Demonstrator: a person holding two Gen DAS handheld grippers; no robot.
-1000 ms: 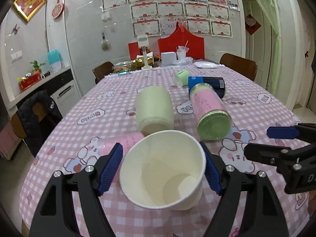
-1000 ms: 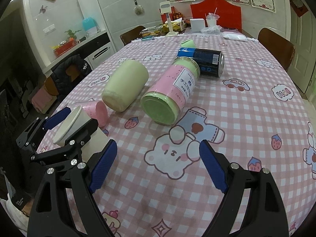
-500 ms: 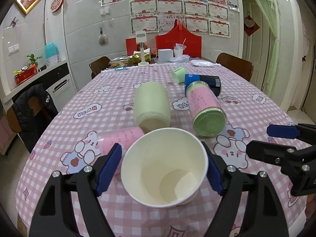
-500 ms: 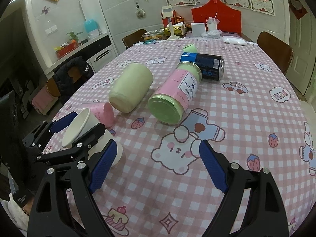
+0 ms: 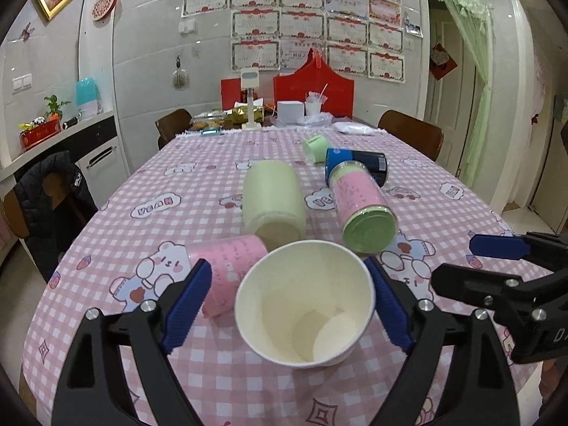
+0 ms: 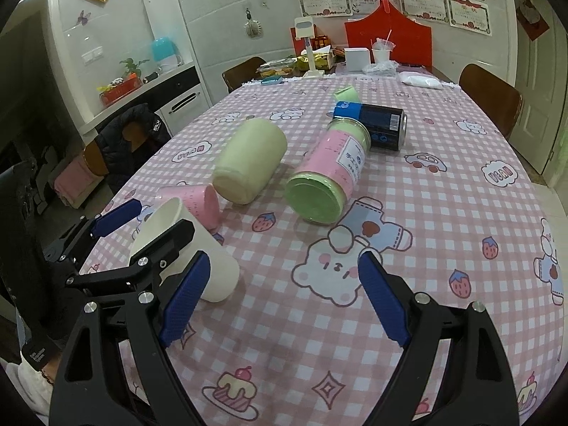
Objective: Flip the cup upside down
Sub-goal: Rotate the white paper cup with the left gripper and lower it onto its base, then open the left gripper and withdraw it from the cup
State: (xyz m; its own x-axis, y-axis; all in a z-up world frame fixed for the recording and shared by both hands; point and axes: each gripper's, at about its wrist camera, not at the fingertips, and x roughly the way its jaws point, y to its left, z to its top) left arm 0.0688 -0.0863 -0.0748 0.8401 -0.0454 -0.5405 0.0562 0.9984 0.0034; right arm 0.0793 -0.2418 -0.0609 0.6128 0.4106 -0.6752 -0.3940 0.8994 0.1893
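A white paper cup (image 5: 304, 301) sits between my left gripper's blue pads, its mouth tilted toward the camera. In the right wrist view the cup (image 6: 184, 248) leans on the pink checked tablecloth with its base on the cloth. My left gripper (image 5: 289, 305) stands wide: the left pad is clear of the cup, the right pad is at its rim. It also shows in the right wrist view (image 6: 142, 227). My right gripper (image 6: 277, 301) is open and empty over the cloth, right of the cup.
A pink cup (image 5: 227, 266) lies just behind the white cup. A pale green jar (image 5: 273, 202), a pink jar with green lid (image 5: 362, 209), a dark can (image 5: 358, 165) and a small green cup (image 5: 316, 145) lie further back. Chairs and clutter stand at the table's far end.
The left gripper's jaws have widened around the white cup, and the cup has come down to rest on the tablecloth. The right gripper has barely moved.
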